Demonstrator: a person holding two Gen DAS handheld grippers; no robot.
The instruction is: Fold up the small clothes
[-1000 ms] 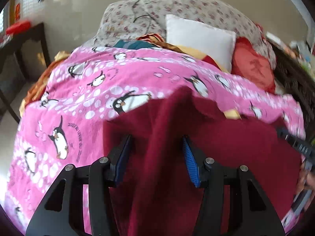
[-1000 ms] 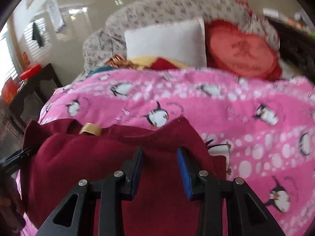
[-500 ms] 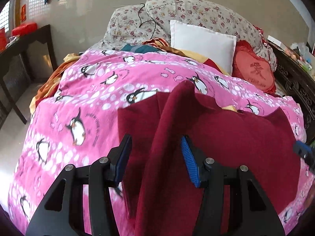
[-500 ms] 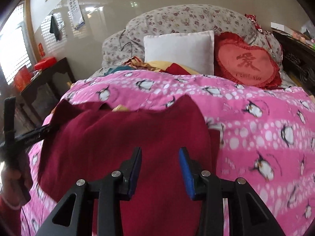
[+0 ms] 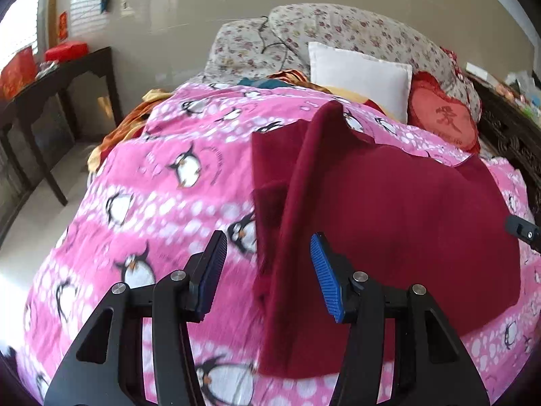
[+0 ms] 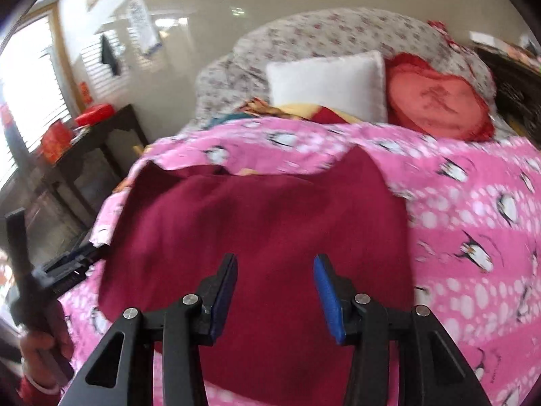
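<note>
- The left gripper fingers are standing wide apart, gripping nothing; a raised fold of the dark red fleece garment is lying between them.
- The right gripper fingers are also spread wide, hanging over the same garment and clasping nothing.
- The garment is lying spread on a pink penguin-print blanket covering the bed.
- A white square pillow, a red heart-shaped cushion and floral pillows are sitting at the head.
- A dark wooden side table is standing left of the bed.

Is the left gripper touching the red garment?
Cannot tell. In the left wrist view the left gripper is open, the red garment's fold running between its fingers without clear contact.
</note>
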